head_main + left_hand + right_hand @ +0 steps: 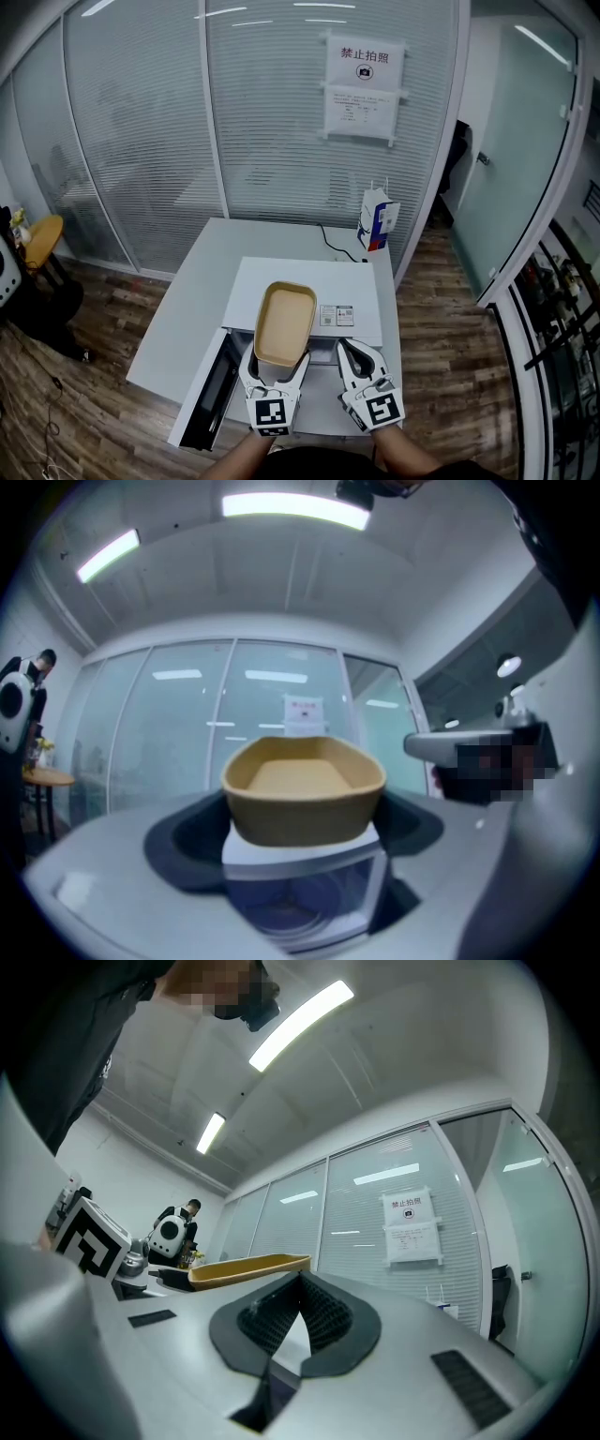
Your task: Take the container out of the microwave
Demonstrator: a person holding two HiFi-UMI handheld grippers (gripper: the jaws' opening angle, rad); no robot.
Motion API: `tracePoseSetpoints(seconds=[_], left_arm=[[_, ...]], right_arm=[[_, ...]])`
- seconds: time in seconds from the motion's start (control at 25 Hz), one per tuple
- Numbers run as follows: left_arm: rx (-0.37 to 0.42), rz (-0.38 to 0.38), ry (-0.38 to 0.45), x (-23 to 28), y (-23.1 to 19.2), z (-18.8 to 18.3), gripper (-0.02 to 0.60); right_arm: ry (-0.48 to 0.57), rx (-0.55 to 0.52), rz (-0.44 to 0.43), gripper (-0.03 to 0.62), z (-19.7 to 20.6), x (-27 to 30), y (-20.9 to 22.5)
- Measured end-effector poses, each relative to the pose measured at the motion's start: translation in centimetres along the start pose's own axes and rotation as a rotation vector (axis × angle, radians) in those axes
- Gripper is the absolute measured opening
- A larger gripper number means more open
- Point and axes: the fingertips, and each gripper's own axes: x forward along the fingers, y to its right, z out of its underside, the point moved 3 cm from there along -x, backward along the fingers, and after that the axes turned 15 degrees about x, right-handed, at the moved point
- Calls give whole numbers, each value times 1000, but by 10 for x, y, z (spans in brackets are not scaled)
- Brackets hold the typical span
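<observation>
Microwave door open at near left. Left gripper clamped on near end of tan container, held above white microwave, outside cavity. Right gripper just right, jaws together, nothing between.

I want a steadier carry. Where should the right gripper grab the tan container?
Probably pinch the rim of the container on its long right wall, coming from the right: it is open-topped, and the left gripper holds its near end.
</observation>
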Motion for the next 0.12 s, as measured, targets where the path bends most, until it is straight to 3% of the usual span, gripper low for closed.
tracePoseSetpoints(seconds=[0.12], left_arm=[[-1,1,2,-2,0,1,476]], right_arm=[[2,1,6,-2,1,-1,-1]])
